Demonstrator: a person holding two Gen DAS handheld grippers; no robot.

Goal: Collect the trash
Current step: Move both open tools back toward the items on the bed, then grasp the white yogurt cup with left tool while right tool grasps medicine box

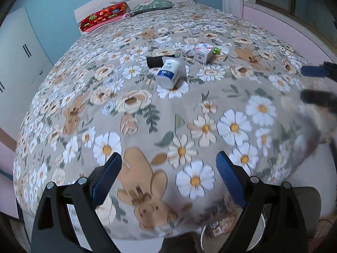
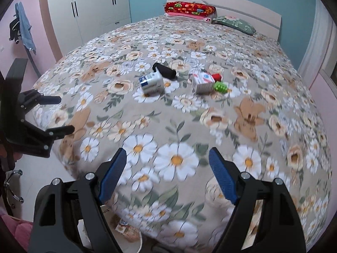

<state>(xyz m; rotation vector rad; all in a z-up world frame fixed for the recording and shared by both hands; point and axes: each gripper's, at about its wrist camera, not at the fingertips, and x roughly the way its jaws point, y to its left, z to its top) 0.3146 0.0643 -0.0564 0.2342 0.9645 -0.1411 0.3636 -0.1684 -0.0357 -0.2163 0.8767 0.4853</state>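
Note:
On the floral bed cover (image 1: 130,105) lie several bits of trash. There is a tipped white carton with a blue label (image 1: 170,72) (image 2: 151,83) and a black cylinder (image 1: 154,61) (image 2: 165,71) behind it. A white box with red and blue print (image 1: 203,52) (image 2: 202,82) lies by a green piece (image 1: 216,50) (image 2: 220,87) and a red piece (image 2: 217,77). My left gripper (image 1: 168,156) (image 2: 67,115) hangs open over the bed's near end, nothing between its fingers. My right gripper (image 2: 167,151) (image 1: 303,82) is open and empty too, to its right. Both are well short of the trash.
A white bin (image 1: 203,235) (image 2: 140,239) with a printed packet (image 1: 221,227) (image 2: 124,227) inside stands on the floor below the bed's near edge. Two pillows (image 2: 189,8) (image 2: 234,23) lie at the headboard. A wardrobe (image 2: 88,6) is beyond the bed, and a blue garment (image 2: 25,27) hangs on the left.

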